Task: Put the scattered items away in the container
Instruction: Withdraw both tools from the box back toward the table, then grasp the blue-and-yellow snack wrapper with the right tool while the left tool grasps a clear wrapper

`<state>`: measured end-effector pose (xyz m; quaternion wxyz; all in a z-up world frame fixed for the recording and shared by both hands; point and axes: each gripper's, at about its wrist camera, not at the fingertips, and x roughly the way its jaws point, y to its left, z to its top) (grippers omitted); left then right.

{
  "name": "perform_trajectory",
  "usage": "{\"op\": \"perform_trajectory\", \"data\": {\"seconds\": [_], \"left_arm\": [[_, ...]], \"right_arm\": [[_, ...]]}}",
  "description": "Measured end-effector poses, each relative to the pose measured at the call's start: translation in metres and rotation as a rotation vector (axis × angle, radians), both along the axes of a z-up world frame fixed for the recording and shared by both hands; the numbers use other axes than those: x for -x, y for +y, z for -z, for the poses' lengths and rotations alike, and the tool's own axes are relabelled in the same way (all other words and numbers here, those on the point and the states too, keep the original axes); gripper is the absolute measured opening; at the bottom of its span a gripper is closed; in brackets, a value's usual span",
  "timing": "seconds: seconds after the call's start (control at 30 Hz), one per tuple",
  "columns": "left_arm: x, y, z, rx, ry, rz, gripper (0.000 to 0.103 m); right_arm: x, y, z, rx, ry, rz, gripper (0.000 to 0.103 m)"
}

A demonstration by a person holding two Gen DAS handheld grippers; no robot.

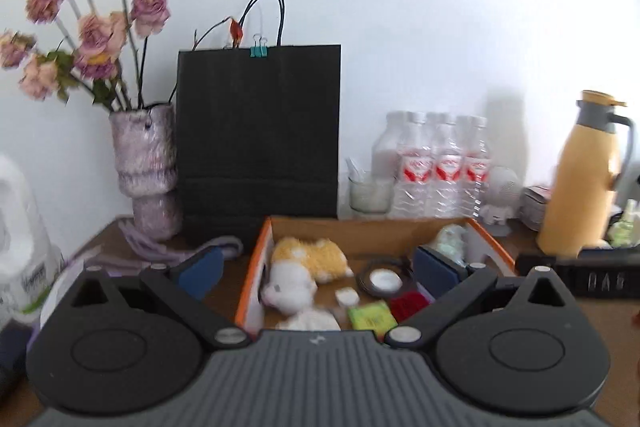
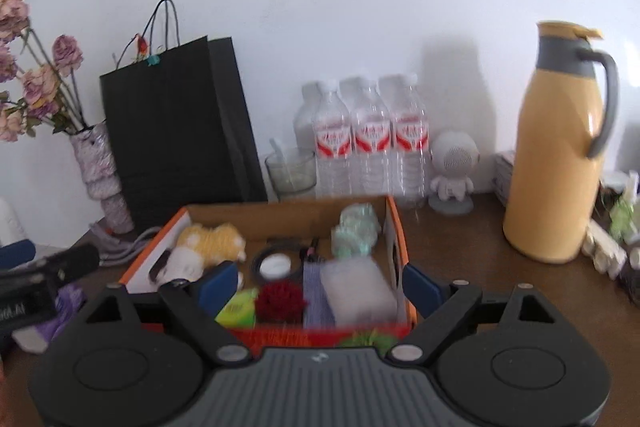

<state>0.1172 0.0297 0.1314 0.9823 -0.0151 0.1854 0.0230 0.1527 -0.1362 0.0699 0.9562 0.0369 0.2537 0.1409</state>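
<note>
An orange-edged cardboard box [image 1: 372,223] [image 2: 280,211] stands on the brown table. It holds a yellow and white plush [image 1: 308,259] [image 2: 212,241], a white round lid in a black ring [image 1: 385,279], a green packet [image 1: 372,315], a red fuzzy piece [image 2: 280,301], a mint-green item [image 2: 356,227] and a clear plastic case [image 2: 356,291]. My left gripper [image 1: 318,273] is open and straddles the box's left wall, gripping nothing. My right gripper [image 2: 320,285] is open and straddles the right wall near the front corner, its pads touching nothing.
Behind the box stand a black paper bag [image 1: 258,131], a vase of dried flowers [image 1: 146,163], a glass cup [image 2: 290,171] and three water bottles [image 2: 372,147]. A small white figure [image 2: 454,167] and a yellow thermos [image 2: 556,155] stand at right. A purple cord [image 1: 160,247] lies at left.
</note>
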Motion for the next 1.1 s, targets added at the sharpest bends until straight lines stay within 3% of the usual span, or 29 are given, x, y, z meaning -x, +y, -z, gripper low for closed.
{"op": "perform_trajectory", "data": {"seconds": [0.1, 0.17, 0.27, 0.4, 0.63, 0.77, 0.9, 1.0, 1.1], "left_arm": [[0.043, 0.002, 0.01, 0.024, -0.019, 0.009, 0.103], [0.066, -0.001, 0.017, -0.006, -0.011, 0.03, 0.103], [0.103, -0.008, 0.03, -0.058, -0.006, 0.031, 0.103], [0.15, -0.015, 0.051, -0.038, 0.031, 0.042, 0.103], [0.206, -0.025, 0.08, -0.019, 0.114, 0.064, 0.103], [0.196, -0.027, 0.088, -0.038, 0.159, 0.068, 0.103], [0.172, -0.025, 0.085, -0.046, 0.141, 0.087, 0.103], [0.148, -0.027, 0.08, -0.067, 0.103, 0.129, 0.103], [0.109, -0.032, 0.078, -0.08, 0.101, 0.182, 0.103]], "right_arm": [[0.054, -0.013, 0.013, -0.006, -0.024, 0.003, 0.092], [0.087, -0.021, 0.024, -0.02, -0.03, 0.02, 0.098], [0.128, -0.027, 0.04, -0.038, -0.008, 0.006, 0.098], [0.182, -0.03, 0.053, -0.035, -0.034, -0.013, 0.098], [0.239, -0.043, 0.067, 0.014, -0.025, -0.034, 0.098], [0.243, -0.053, 0.07, 0.008, -0.017, -0.016, 0.098], [0.22, -0.054, 0.073, 0.019, -0.005, -0.005, 0.096], [0.189, -0.057, 0.071, 0.039, -0.012, -0.015, 0.087], [0.14, -0.057, 0.069, 0.048, -0.004, -0.013, 0.087]]}}
